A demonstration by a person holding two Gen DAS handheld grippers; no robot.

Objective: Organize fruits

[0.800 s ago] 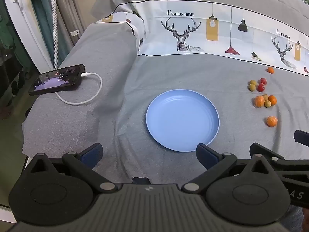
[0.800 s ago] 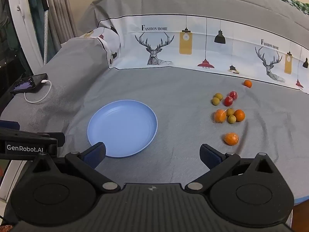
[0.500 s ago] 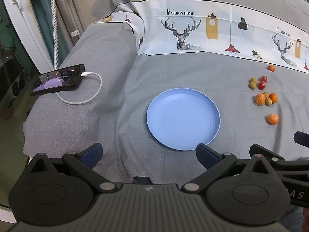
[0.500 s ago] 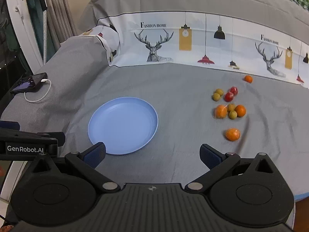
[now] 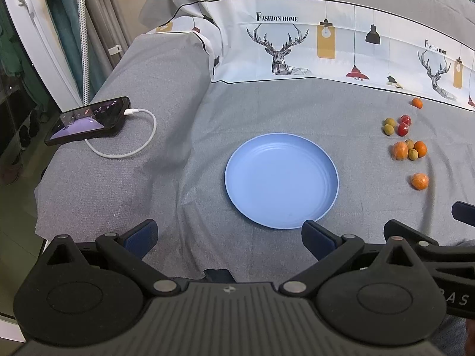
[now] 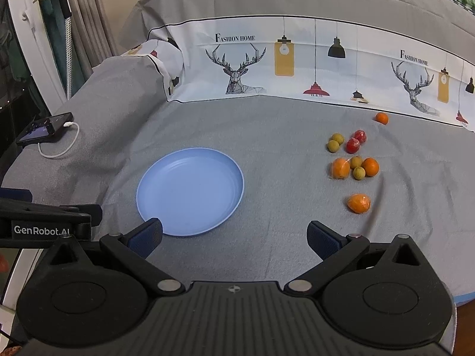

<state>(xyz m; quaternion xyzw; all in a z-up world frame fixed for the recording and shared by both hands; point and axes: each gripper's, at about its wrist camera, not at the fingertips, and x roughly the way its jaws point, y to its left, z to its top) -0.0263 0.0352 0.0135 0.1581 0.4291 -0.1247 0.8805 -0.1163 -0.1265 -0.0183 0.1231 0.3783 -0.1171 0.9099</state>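
Observation:
An empty light-blue plate (image 5: 281, 181) (image 6: 190, 191) lies on the grey bedcover. To its right lie several small fruits: a nearest orange one (image 6: 359, 203) (image 5: 419, 181), a cluster of orange and green-brown ones (image 6: 354, 167) (image 5: 409, 149), two red ones (image 6: 356, 141) with two green-brown ones (image 6: 335, 142), and a lone orange one (image 6: 381, 118) farther back. My left gripper (image 5: 228, 237) is open and empty, just short of the plate's near rim. My right gripper (image 6: 234, 234) is open and empty, between the plate and the nearest orange fruit.
A black phone (image 5: 87, 120) with a white charging cable (image 5: 130, 148) lies at the bed's left edge. A folded printed sheet with deer and lamps (image 6: 297, 65) runs across the back. Curtains and a white frame (image 5: 44, 44) stand to the left.
Both views have shifted slightly up and forward over the bed. The plate and fruits have not moved, and both grippers stay open.

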